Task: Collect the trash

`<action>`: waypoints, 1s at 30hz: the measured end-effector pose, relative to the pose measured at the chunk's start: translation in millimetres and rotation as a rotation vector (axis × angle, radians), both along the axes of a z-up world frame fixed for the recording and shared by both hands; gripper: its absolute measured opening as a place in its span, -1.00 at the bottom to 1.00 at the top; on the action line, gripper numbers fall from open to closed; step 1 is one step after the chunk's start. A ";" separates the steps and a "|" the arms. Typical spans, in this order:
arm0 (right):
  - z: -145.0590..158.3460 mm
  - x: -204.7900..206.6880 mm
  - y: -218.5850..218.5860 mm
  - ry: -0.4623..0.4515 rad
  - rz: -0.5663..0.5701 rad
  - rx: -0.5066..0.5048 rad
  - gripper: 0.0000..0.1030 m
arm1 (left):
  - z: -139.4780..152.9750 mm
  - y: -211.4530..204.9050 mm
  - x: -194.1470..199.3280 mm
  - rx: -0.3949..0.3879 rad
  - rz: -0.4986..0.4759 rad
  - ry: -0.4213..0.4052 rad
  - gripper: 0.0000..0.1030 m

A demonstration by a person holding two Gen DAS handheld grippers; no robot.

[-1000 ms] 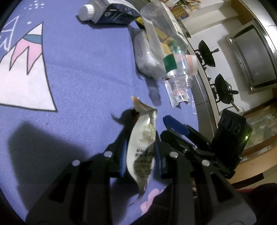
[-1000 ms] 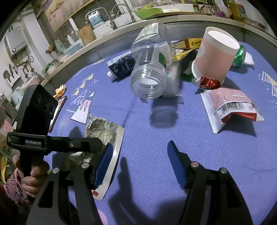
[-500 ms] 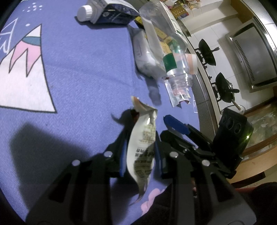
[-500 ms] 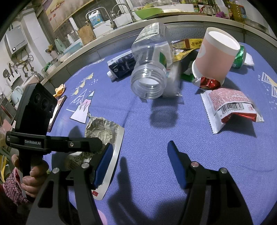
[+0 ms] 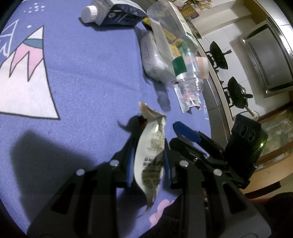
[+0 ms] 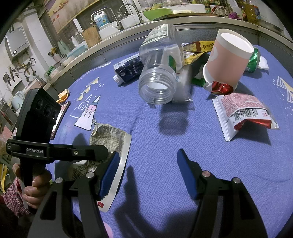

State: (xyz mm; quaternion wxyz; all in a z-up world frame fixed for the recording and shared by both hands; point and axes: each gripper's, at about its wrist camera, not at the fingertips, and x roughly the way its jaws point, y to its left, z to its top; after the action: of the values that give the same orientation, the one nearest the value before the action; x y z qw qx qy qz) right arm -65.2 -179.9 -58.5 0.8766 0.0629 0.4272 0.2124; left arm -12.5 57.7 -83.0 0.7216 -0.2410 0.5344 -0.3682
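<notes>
The left gripper (image 5: 148, 161) is angled downward, its blue pads clamped on a crumpled wrapper (image 5: 151, 157). The right gripper (image 6: 147, 174) also tilts down, jaws standing wide apart with nothing between them. A hand (image 6: 33, 190) grasps the left gripper's handle.

Beneath everything we see a purple woven tablecloth (image 6: 155, 146) printed with white and pink triangular mountains (image 5: 23, 80). Behind it we note a grey steel counter edge (image 6: 109, 47), a chrome sink tap (image 6: 128, 7), a green plastic basin (image 6: 157, 13), and a white wall-mounted water heater (image 6: 17, 44). We also see two black woks (image 5: 218, 55) on a stove.
</notes>
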 end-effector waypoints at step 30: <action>22.3 -8.7 -84.7 -0.161 -0.240 -0.010 0.18 | 30.8 -22.5 -7.2 0.105 -0.051 -0.127 -0.57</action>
State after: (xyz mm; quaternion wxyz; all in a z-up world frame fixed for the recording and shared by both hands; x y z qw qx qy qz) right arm -73.9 -264.6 -36.2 0.9274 0.0920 0.3459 0.1083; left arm -19.7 35.2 -52.2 0.7563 -0.1653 0.5120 -0.3723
